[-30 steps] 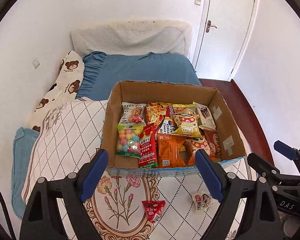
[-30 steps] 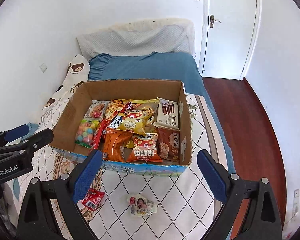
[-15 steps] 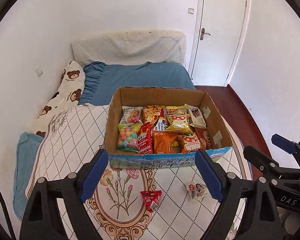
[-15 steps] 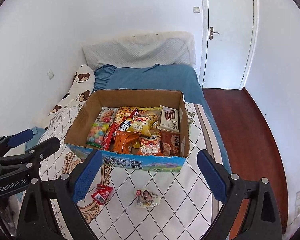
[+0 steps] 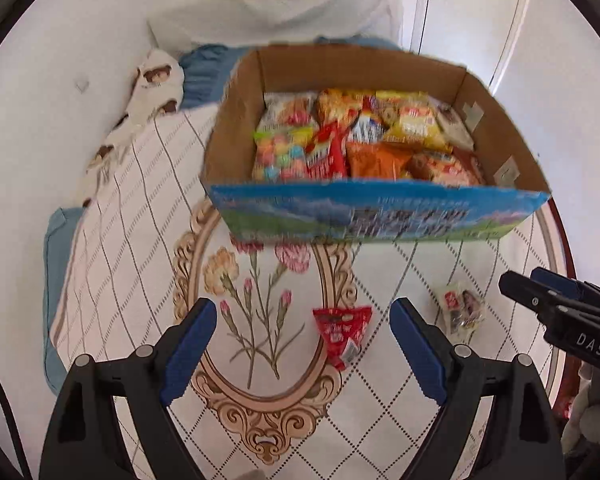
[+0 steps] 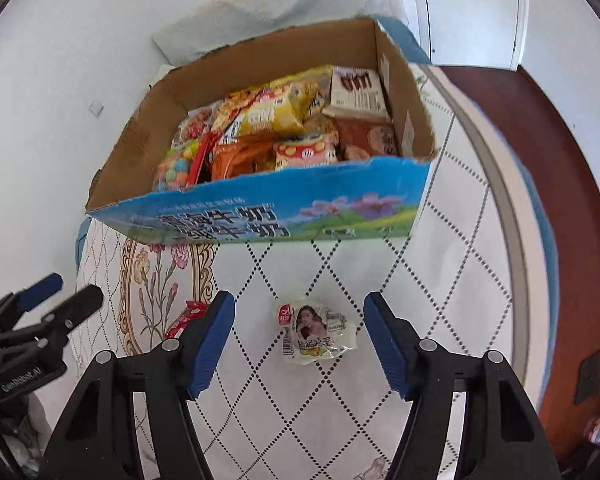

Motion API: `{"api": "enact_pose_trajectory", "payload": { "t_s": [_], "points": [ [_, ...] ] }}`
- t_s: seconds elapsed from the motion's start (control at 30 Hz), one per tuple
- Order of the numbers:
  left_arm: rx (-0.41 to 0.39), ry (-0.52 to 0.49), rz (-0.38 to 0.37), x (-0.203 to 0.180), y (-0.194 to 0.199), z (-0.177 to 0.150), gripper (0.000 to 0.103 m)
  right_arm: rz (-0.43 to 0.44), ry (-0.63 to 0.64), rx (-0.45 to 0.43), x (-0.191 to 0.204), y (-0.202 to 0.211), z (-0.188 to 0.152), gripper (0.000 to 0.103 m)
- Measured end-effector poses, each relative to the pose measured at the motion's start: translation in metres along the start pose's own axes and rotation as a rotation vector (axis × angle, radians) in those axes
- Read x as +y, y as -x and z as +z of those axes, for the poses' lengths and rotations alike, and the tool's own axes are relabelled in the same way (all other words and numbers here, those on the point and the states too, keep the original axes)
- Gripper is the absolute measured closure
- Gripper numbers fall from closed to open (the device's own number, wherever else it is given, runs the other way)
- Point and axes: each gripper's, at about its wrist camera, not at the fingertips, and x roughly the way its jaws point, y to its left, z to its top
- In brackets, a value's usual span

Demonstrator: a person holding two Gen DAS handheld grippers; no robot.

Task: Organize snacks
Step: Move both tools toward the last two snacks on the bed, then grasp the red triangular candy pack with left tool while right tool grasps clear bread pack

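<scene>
We have two loose snacks left to gather on the quilted white bedspread (image 5: 112, 248). The small pale translucent snack packet with a printed portrait (image 6: 316, 334) sits low in the centre of the right wrist view, between the blue pads of the right claw (image 6: 299, 334). Its jaws are closing, but the pads do not yet touch the wrapper, so nothing is grasped.

The red triangular foil snack packet (image 5: 342, 330) lies low and centre-right in the left wrist view, between the pads of the left claw (image 5: 303, 340), nearer the right-hand pad. That claw stands released and wide, holding nothing.

The open cardboard box with a blue printed front (image 6: 260, 208), already packed with bright packets, fills the upper middle of both views.

To do this step well, we should settle each claw until the pads straddle the packet's body, then pinch across the middle. We would nudge the left claw toward the right of its frame first. Both wrappers look slippery and crushable, so we judge a gentle squeeze best.
</scene>
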Motion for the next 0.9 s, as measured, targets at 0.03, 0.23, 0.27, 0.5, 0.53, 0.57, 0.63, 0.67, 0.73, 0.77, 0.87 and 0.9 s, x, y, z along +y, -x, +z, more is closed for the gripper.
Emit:
{"api": "enact_pose_trajectory", "payload": {
  "t_s": [0.03, 0.23, 0.27, 0.5, 0.53, 0.57, 0.63, 0.67, 0.73, 0.77, 0.87, 0.9],
  "points": [
    [0.056, 0.004, -0.023, 0.0, -0.015, -0.002, 0.014, 0.01, -0.009, 0.029, -0.002, -0.011, -0.001, 0.033],
    [0.285, 0.012, -0.137, -0.01, -0.085, -0.016, 0.014, 0.017, -0.025, 0.119, -0.004, -0.056, -0.002, 0.033],
    [0.303, 0.016, -0.158, -0.012, -0.093, -0.016, 0.014, 0.013, -0.021, 0.132, -0.003, -0.06, -0.002, 0.033],
    [0.364, 0.07, -0.199, -0.019, -0.128, -0.016, 0.05, -0.037, 0.021, 0.183, 0.005, -0.084, -0.001, 0.033],
    [0.365, 0.072, -0.196, -0.02, -0.131, -0.016, 0.051, -0.045, 0.025, 0.189, 0.005, -0.087, -0.002, 0.033],
    [0.358, 0.077, -0.194, -0.02, -0.133, -0.015, 0.054, -0.057, 0.031, 0.197, 0.005, -0.091, -0.002, 0.033],
    [0.352, 0.074, -0.19, -0.021, -0.133, -0.015, 0.059, -0.061, 0.036, 0.214, 0.005, -0.097, -0.004, 0.036],
    [0.347, 0.069, -0.191, -0.021, -0.132, -0.015, 0.059, -0.059, 0.035, 0.219, 0.005, -0.099, -0.007, 0.041],
    [0.338, 0.056, -0.188, -0.023, -0.129, -0.017, 0.06, -0.056, 0.052, 0.219, 0.005, -0.1, -0.013, 0.041],
    [0.336, 0.053, -0.19, -0.023, -0.126, -0.021, 0.06, -0.057, 0.058, 0.213, 0.005, -0.098, -0.018, 0.041],
    [0.345, 0.042, -0.19, -0.019, -0.119, -0.037, 0.06, -0.063, 0.079, 0.216, 0.006, -0.093, -0.033, 0.041],
    [0.352, 0.031, -0.194, -0.02, -0.117, -0.044, 0.06, -0.062, 0.082, 0.219, 0.007, -0.091, -0.039, 0.041]
  ]
}}
